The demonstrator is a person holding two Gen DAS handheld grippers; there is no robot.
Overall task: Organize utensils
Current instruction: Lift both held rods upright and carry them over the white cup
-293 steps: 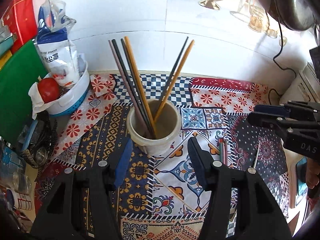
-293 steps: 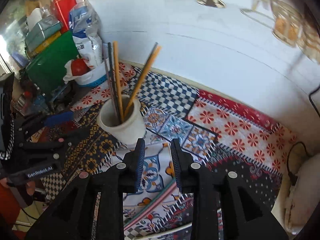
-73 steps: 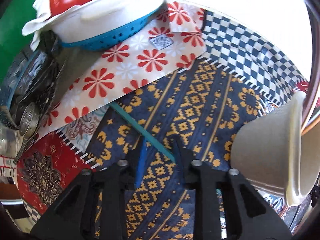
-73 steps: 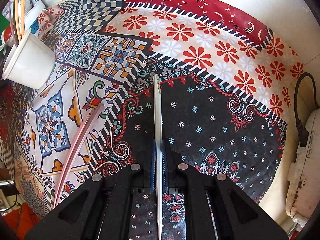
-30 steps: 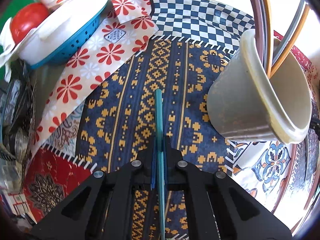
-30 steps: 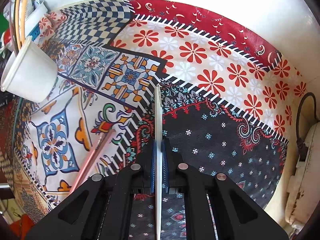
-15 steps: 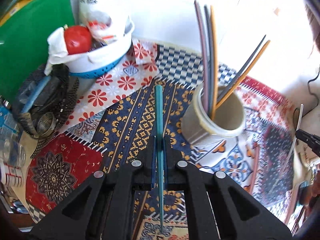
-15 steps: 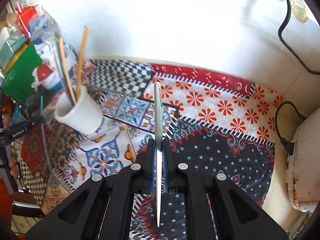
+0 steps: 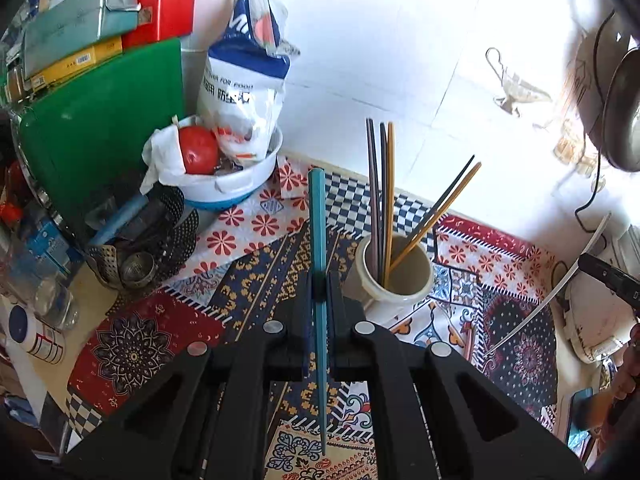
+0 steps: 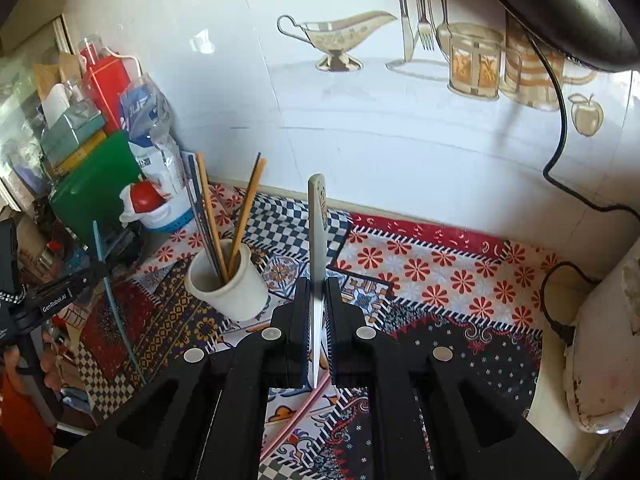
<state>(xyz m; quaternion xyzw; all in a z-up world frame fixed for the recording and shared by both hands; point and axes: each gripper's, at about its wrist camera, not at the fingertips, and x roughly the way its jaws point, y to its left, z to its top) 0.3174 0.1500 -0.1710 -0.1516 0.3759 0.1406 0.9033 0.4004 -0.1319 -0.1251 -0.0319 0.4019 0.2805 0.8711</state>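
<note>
Chopsticks, one per gripper, lifted clear of the patterned cloth (image 10: pixel 420 276). Left gripper (image 9: pixel 319 292) pinching a teal chopstick (image 9: pixel 318 232) at frame centre; right gripper (image 10: pixel 318 292) pinching a white chopstick (image 10: pixel 316 232) likewise. Cream cup (image 9: pixel 394 280), right of centre in the left view, lower left of centre in the right view, already holding five sticks. Judged mid-carry: next, swing each tip over the rim, tilt down, release. Only the right view shows a pink chopstick (image 10: pixel 296 416) lying on the cloth at bottom centre, apparently left to collect. Only the left view shows the white stick's full length, at far right.
</note>
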